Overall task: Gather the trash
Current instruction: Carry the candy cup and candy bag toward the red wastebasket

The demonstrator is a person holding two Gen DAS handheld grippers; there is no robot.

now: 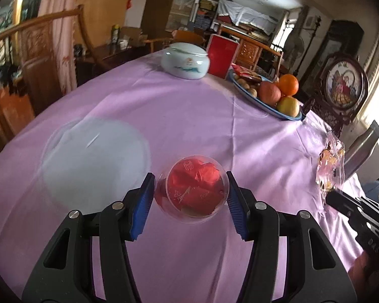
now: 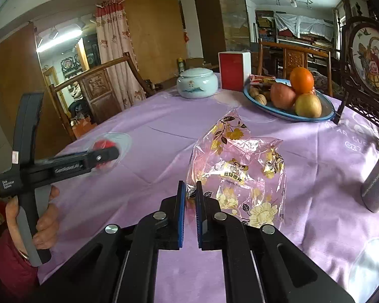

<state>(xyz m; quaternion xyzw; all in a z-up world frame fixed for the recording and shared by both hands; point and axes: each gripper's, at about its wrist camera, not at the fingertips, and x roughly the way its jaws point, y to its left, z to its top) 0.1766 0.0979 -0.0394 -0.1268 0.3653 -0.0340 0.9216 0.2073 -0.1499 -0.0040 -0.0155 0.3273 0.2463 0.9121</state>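
Left jaws clamp a clear cup (image 1: 194,189); only the right view shows its jaws pinching a wrapper (image 2: 237,166).

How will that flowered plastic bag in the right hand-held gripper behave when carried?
Likely floppy: the flowered plastic bag is thin, creased film, and the right hand-held gripper pinches only one corner, so the rest may swing. Probably light, since it looks empty. The glossy film may slip from a small pinch.
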